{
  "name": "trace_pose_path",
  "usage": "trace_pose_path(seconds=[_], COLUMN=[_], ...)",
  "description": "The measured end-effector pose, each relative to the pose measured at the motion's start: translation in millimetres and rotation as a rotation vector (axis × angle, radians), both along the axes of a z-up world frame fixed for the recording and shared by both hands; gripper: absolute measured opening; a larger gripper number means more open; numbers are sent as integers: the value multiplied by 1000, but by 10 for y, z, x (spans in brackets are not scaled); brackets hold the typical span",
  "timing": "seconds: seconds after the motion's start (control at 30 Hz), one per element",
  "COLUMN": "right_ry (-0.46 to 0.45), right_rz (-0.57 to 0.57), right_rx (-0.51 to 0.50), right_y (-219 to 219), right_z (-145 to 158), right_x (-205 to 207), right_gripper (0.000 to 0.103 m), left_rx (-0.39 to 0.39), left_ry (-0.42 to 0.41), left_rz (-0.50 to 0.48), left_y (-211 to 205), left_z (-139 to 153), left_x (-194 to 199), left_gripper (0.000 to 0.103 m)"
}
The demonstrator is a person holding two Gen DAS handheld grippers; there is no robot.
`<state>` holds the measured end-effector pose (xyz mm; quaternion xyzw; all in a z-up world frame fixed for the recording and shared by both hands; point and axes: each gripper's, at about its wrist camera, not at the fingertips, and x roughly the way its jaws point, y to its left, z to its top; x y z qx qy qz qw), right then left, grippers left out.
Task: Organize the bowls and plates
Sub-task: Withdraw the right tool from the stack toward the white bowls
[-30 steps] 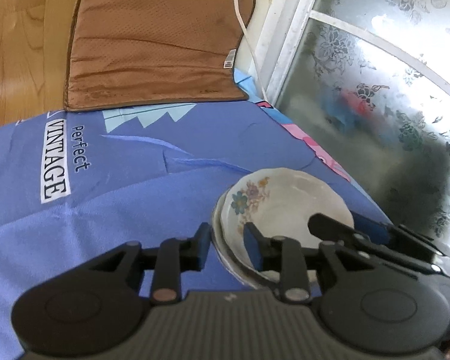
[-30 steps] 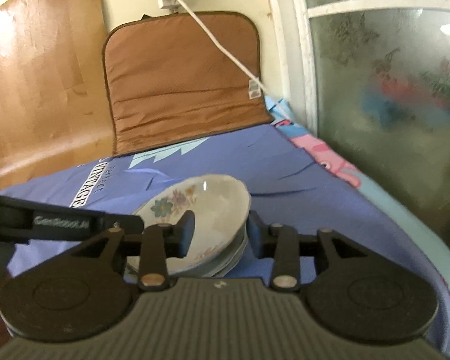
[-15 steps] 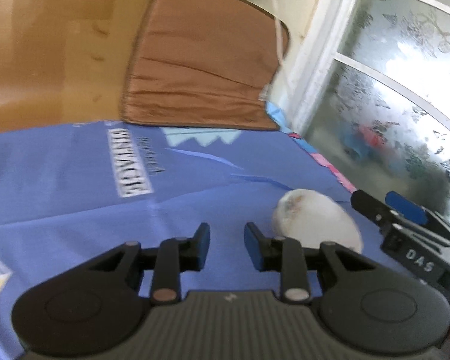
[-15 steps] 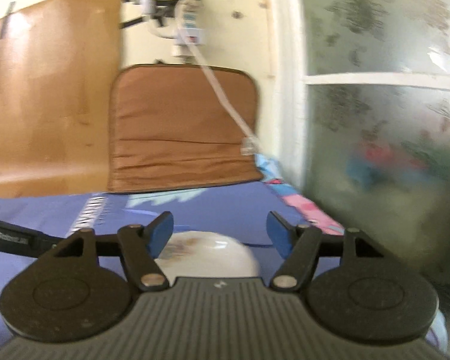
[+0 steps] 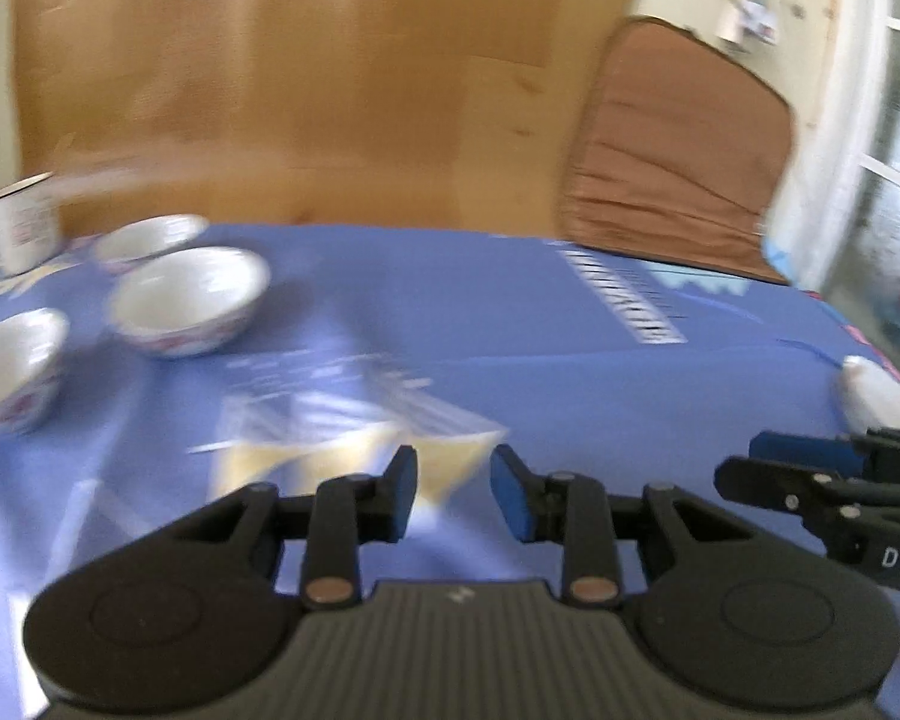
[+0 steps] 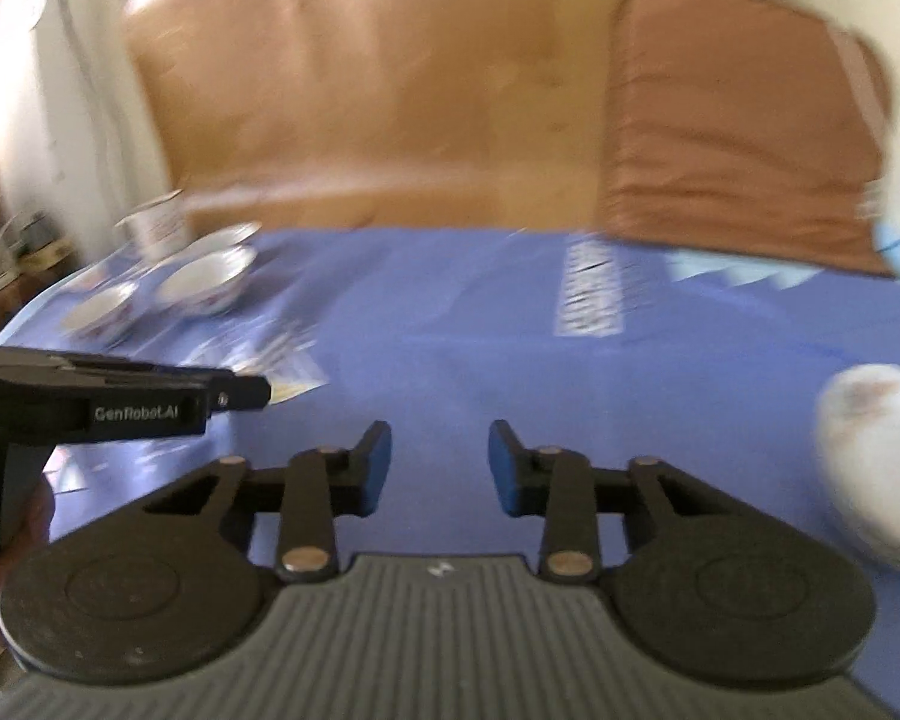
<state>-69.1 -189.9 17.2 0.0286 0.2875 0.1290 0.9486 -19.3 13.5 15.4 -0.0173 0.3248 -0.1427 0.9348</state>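
Both grippers hang above the blue tablecloth (image 5: 510, 324) with nothing between their fingers: the left gripper (image 5: 453, 493) is slightly parted, the right gripper (image 6: 439, 468) a little wider. Three bowls (image 5: 187, 307) sit far left beside a mug (image 5: 21, 229); the stacked plates (image 6: 876, 462) lie far right.

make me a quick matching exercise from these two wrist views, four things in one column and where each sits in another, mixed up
Things:
1. mug
2. largest bowl
3. plate stack
4. brown cushion

Places:
A. on the blue cloth's right edge, beside the right gripper
B. leaning upright against the wall at the back right
C. far left corner, behind the bowls
D. left part of the cloth, between two smaller bowls

Pairs: 1-C, 2-D, 3-A, 4-B
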Motion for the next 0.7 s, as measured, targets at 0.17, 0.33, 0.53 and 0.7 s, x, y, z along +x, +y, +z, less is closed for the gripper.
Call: trace_pose_path(seconds=[0.17, 0.33, 0.53, 0.7], right_ry=[89, 116, 155, 169], right_rz=[73, 88, 82, 69], right_rx=[23, 40, 61, 73], right_y=[368, 578, 705, 774], right_z=[-60, -36, -29, -13], right_x=[174, 313, 503, 655], right_gripper=[26, 27, 27, 27], left_rx=[-44, -101, -231, -303], left_ry=[-8, -4, -6, -28], left_rz=[76, 105, 103, 113], left_y=[454, 648, 867, 990], left_z=[-44, -117, -187, -193], left_x=[28, 79, 88, 50], left_gripper=[30, 32, 32, 32])
